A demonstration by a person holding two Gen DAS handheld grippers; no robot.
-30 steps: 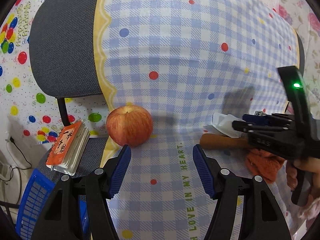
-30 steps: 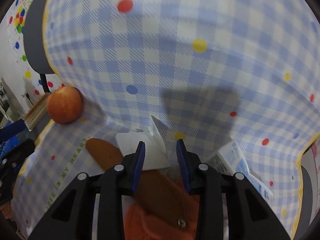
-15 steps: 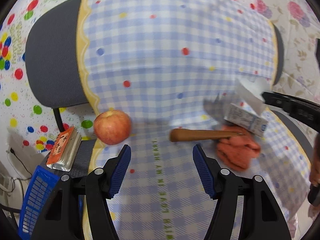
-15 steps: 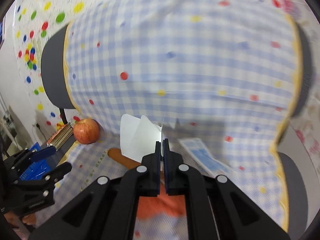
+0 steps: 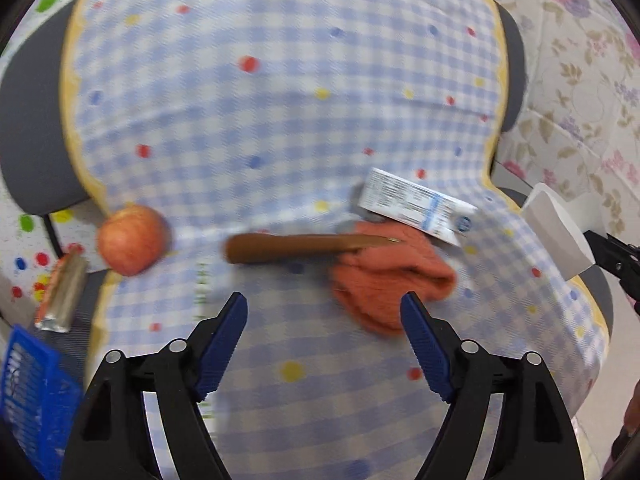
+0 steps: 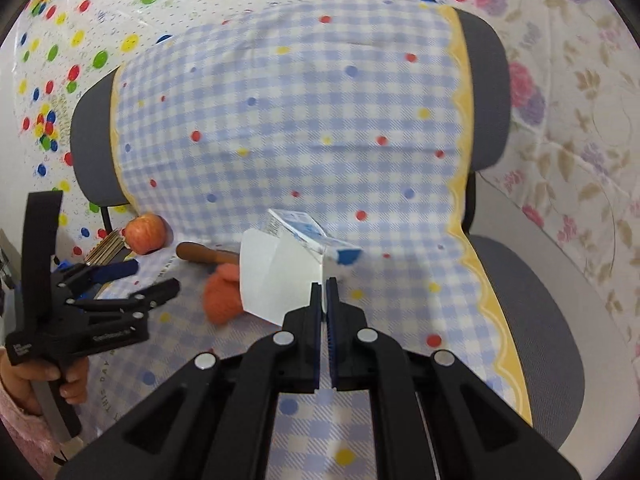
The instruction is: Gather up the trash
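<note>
My right gripper (image 6: 323, 286) is shut on a folded white paper scrap (image 6: 276, 276) and holds it in the air above the chair seat; the scrap also shows at the right edge of the left wrist view (image 5: 556, 232). My left gripper (image 5: 324, 320) is open and empty, hovering over the seat near a brown wooden handle (image 5: 288, 246) and an orange cloth (image 5: 388, 280). A white and blue carton (image 5: 416, 208) lies on the seat behind the cloth, also seen in the right wrist view (image 6: 304, 230).
A red apple (image 5: 134, 240) sits at the seat's left edge. A small booklet (image 5: 62, 296) and a blue basket (image 5: 30, 396) are beside the chair at lower left. The chair is covered by a blue checked cloth (image 5: 280, 120). A floral sheet (image 5: 580, 80) hangs at right.
My right gripper closed on the white paper, lifted it off the seat and drew back to the right. My left gripper pulled back and shifted right, away from the apple.
</note>
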